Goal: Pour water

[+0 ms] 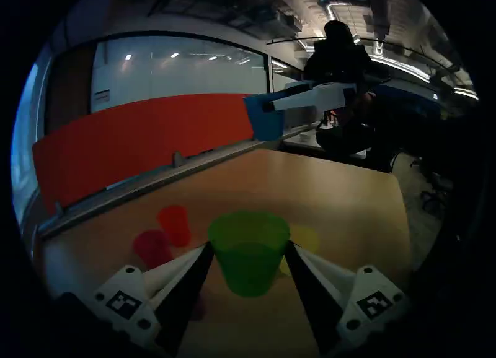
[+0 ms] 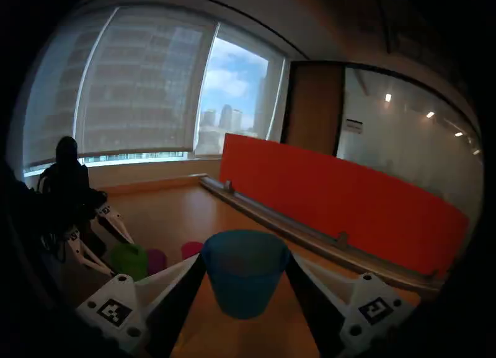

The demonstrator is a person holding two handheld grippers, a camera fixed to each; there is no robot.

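The green cup [image 1: 249, 265] stands upright between the fingers of the left gripper [image 1: 249, 248], both pressing its sides, the jaws part-open to the cup's width. Just behind the green cup, on the wooden table [image 1: 335, 191], stand a red cup [image 1: 175, 225], a pink cup [image 1: 151, 248] and a yellow cup [image 1: 305, 239]. Well beyond and above the green cup, the right gripper [image 2: 245, 257] clamps an upright blue cup [image 2: 245, 277] likewise.
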